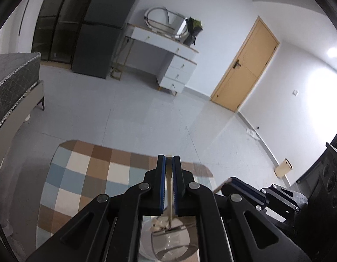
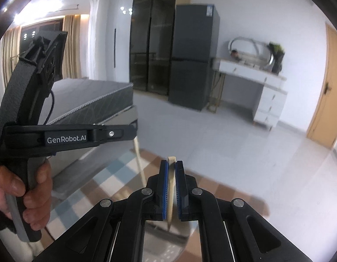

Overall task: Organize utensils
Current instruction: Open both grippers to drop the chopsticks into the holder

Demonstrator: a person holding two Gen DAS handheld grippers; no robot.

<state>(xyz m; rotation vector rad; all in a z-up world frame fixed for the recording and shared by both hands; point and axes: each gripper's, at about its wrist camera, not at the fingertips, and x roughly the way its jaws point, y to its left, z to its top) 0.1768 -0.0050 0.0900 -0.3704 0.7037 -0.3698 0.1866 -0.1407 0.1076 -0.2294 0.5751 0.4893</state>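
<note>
Both grippers raised, each pinching one pale chopstick.

I find the left gripper [image 1: 169, 161] with jaws pressed onto a thin pale chopstick [image 1: 168, 187], its tip reaching down toward a round metal container [image 1: 168, 246] below. The right gripper [image 2: 172, 166] has its jaws closed on a second chopstick [image 2: 171, 187], blunt end protruding just past the pads. Both are held above a checked rug [image 1: 81, 174]. I judge the sticks light, stiff and smooth, liable to pivot or slide; a mid-shaft hold, as here, seems soundest for lowering into the container.
</note>
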